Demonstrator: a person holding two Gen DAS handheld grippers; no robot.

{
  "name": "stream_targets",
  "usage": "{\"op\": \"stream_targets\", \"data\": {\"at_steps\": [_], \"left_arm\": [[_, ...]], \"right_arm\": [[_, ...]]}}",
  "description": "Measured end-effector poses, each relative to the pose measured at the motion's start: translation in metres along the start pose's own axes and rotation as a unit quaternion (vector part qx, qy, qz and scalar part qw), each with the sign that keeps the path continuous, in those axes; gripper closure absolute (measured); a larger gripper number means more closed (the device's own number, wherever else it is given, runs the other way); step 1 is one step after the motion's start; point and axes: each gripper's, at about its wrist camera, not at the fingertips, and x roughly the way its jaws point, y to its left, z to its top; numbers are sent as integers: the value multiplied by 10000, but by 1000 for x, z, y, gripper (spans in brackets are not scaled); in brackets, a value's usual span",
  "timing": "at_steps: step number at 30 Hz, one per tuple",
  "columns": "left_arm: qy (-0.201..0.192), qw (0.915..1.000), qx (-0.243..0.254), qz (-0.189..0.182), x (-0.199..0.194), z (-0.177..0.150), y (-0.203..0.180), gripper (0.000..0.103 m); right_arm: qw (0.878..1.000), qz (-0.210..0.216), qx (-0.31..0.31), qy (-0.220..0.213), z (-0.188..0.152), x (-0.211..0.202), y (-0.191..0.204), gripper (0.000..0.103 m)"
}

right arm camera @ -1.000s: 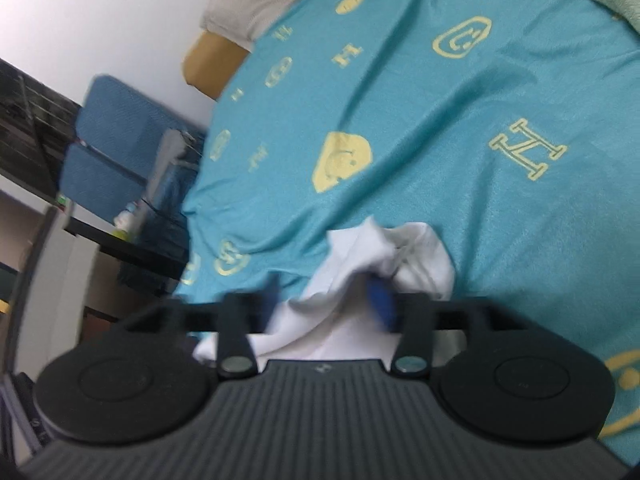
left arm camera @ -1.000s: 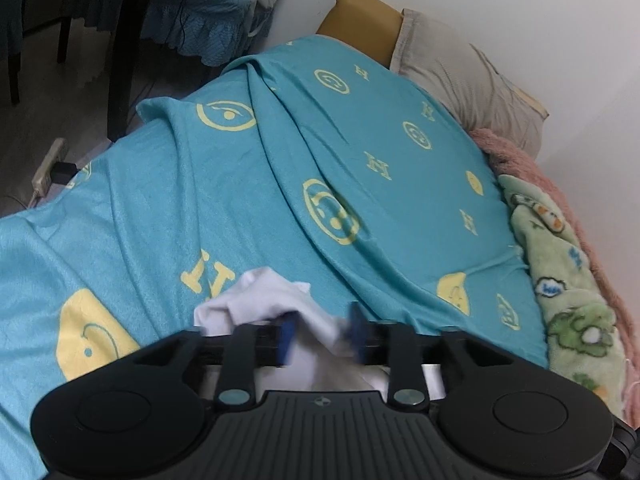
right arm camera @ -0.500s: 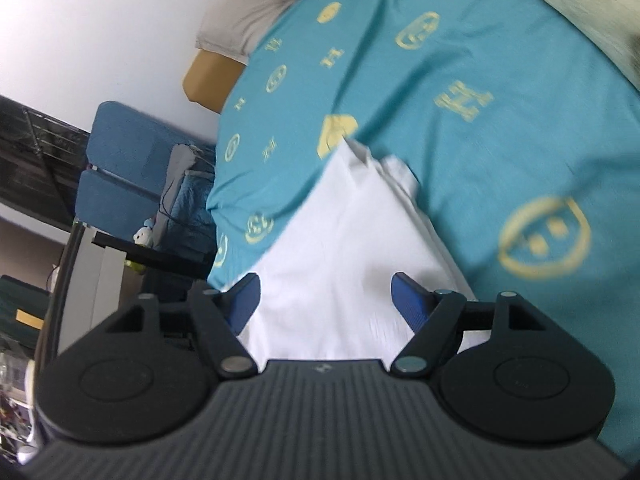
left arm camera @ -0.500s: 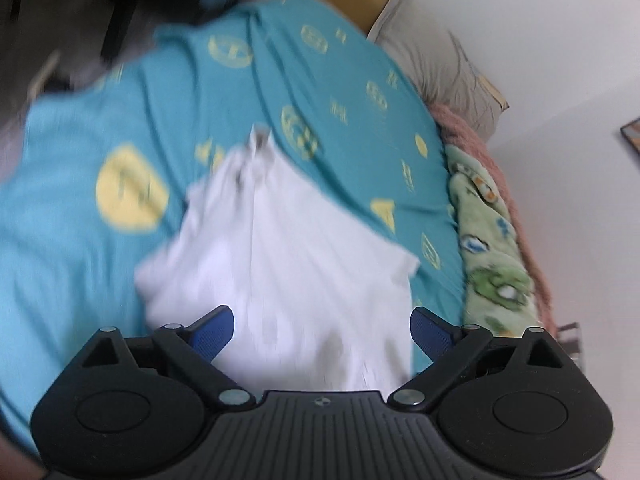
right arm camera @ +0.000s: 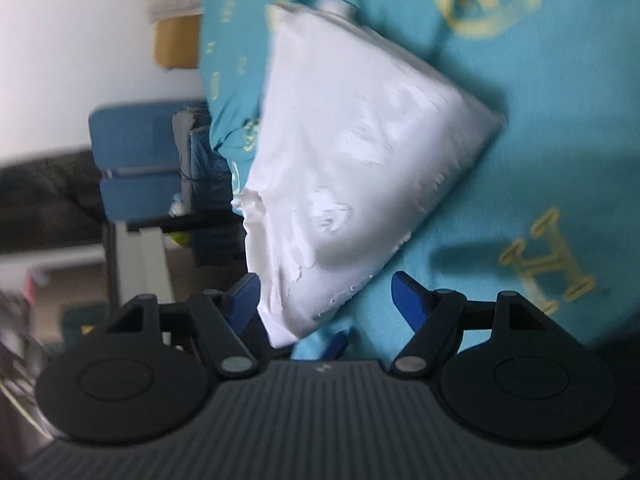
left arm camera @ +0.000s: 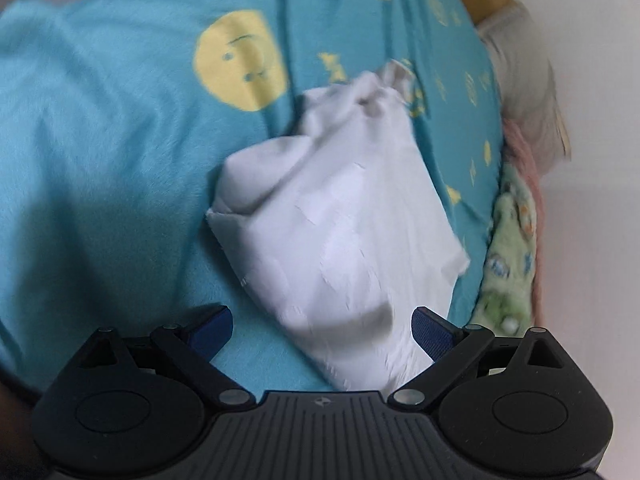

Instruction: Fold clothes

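The folded white cotton garment (left arm camera: 340, 232) lies on the teal patterned bedspread (left arm camera: 100, 160), toward its middle. A green fleece blanket (left arm camera: 508, 264) runs along the bedspread's right edge, a grey pillow (left arm camera: 520, 80) at its far corner.

bed: teal patterned sheet (left arm camera: 120, 152) | on it: white garment (left arm camera: 344, 232), green blanket (left arm camera: 510, 248)

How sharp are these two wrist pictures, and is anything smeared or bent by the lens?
Left wrist view: the white garment and teal bedspread are motion-smeared, while the open left gripper stays crisp. Right wrist view: heavier blur, strongest on the blue chair at the left edge; the open right gripper is sharp. Both bulge with fisheye distortion.
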Motion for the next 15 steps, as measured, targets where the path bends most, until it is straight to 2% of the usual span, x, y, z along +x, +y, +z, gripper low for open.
{"op": "stream_targets", "data": {"at_steps": [1, 3, 5, 7, 9, 12, 15], "left_arm": [[-73, 9998, -174, -94, 2, 5, 4, 10], [-223, 9988, -338, -261, 3, 12, 7, 22], [-321, 9985, -293, -330, 3, 14, 4, 24], [-436, 9984, -209, -307, 2, 14, 4, 35], [-527, 9982, -179, -242, 2, 13, 5, 55], [-617, 9975, -189, -283, 2, 13, 5, 67], [-659, 9974, -45, -270, 1, 11, 1, 72]], "right_arm": [[9998, -6, 215, -19, 3, 4, -7, 28], [9984, -10, 541, -158, 8, 9, -17, 29], [9962, -35, 617, -620, 9, 1, -19, 28], [9919, 25, 673, -1074, 10, -10, -21, 28], [9911, 134, 779, -1075, 10, -10, -24, 28], [9894, 297, 940, -1067, 9, -11, -29, 29], [9917, 160, 571, -1143, 6, -9, -21, 28]]}}
